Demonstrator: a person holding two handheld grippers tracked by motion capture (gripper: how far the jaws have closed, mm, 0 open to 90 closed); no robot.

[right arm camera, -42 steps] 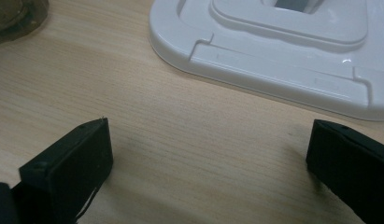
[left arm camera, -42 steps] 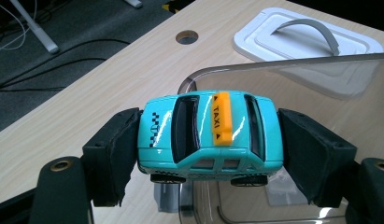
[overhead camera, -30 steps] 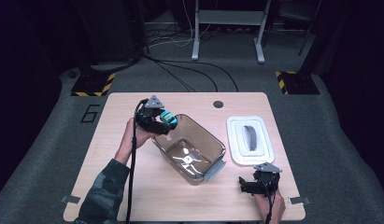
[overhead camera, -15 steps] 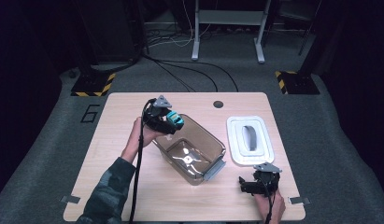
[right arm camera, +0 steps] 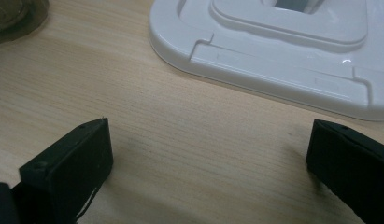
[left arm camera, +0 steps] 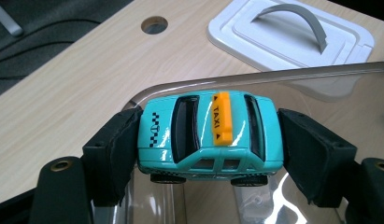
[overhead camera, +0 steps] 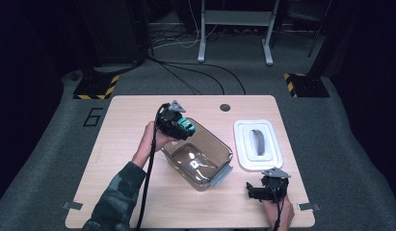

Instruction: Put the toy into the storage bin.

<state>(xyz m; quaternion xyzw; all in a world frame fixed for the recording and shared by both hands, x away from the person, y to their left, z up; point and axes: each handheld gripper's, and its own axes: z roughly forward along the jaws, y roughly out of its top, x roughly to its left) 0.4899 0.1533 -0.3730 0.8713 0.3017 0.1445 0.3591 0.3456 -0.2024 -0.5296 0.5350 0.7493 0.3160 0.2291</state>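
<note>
where bin rim [left arm camera: 255,77] curves, gripped taxi [left arm camera: 210,133]

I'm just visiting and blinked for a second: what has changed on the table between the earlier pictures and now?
The left tongs, clamped on the turquoise toy taxi, have carried it rightward, from beside the clear container to over its rim. Nothing was picked up or let go. The right tongs rest open near the table's front edge as before, and the white lid and the container have not moved.
</note>
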